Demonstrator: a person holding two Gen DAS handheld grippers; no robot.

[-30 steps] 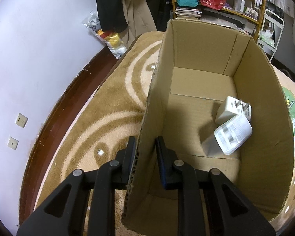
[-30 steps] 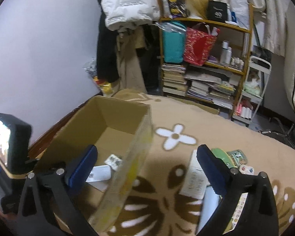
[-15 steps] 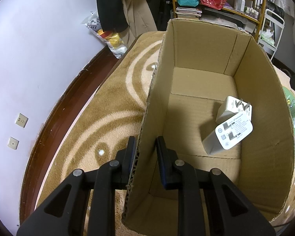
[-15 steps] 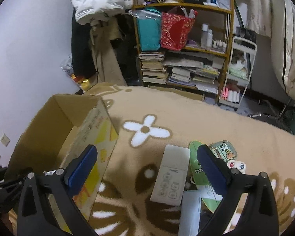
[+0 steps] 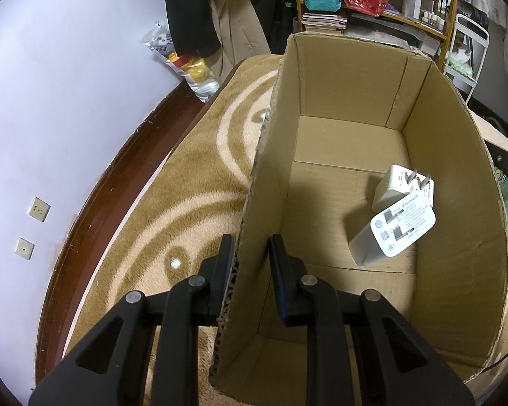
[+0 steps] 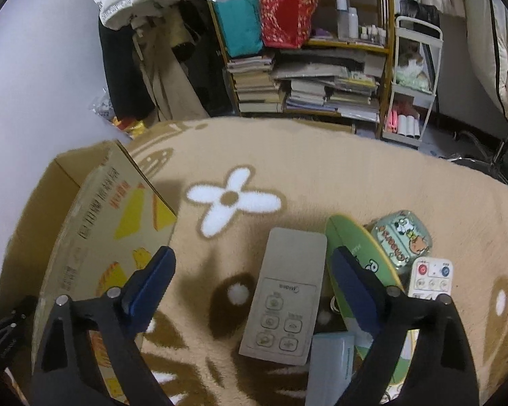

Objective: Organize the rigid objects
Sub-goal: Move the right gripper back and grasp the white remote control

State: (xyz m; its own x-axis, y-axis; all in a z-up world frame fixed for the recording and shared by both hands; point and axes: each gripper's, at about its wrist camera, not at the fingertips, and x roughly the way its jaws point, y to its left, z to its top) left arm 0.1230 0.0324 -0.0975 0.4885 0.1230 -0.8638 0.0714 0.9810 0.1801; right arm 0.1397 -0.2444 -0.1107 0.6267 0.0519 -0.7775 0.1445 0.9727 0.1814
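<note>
A pale lilac wall (image 5: 67,101) with two sockets (image 5: 39,208) meets a dark wood skirting (image 5: 94,209), and a tan rug (image 6: 321,176) with a white flower (image 6: 232,199) covers the floor. At the back a wooden shelf (image 6: 387,47) holds stacked books (image 6: 308,88), a teal bag (image 6: 240,23), a red bag (image 6: 288,13) and bottles (image 6: 347,20). Coats (image 6: 142,67) hang left of it, a white cart (image 6: 413,81) stands right, and pale bedding (image 6: 501,50) hangs at the far right.
</note>
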